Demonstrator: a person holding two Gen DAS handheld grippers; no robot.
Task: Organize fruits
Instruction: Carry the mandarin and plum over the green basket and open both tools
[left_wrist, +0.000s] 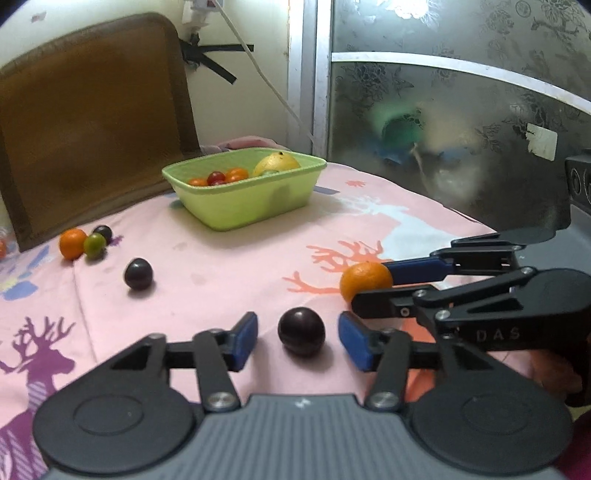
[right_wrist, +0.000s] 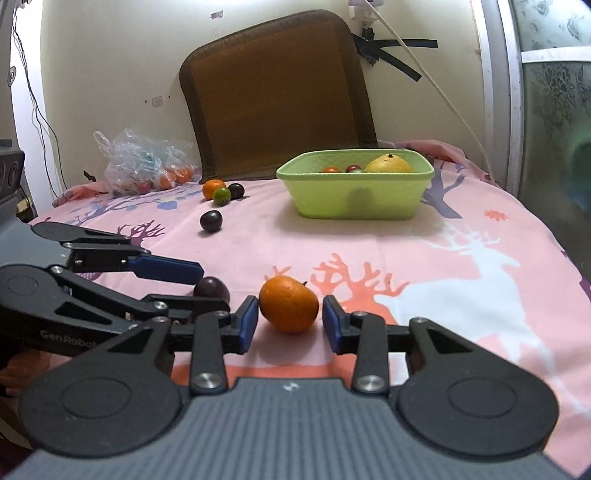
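Low in each frame, my left hand-held gripper (left_wrist: 297, 338) brackets a plum (left_wrist: 301, 331), spread; my right hand-held gripper (right_wrist: 290, 325) brackets a tangerine (right_wrist: 288, 303), spread; both must pinch next, then lift to the basket (right_wrist: 356, 201).

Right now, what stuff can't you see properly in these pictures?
- Fruit low in the green basket: both views, hidden by its wall.
- Plastic bag contents: right wrist view, crinkled plastic blurs them.
- Dark plum: right wrist view, partly behind the left tool.
- Shapes behind the frosted glass: left wrist view, blurred.

Soft, even indoor light fills both views; faint shadows sit under the fruit, edges bow with fisheye distortion, corners vignette dark.
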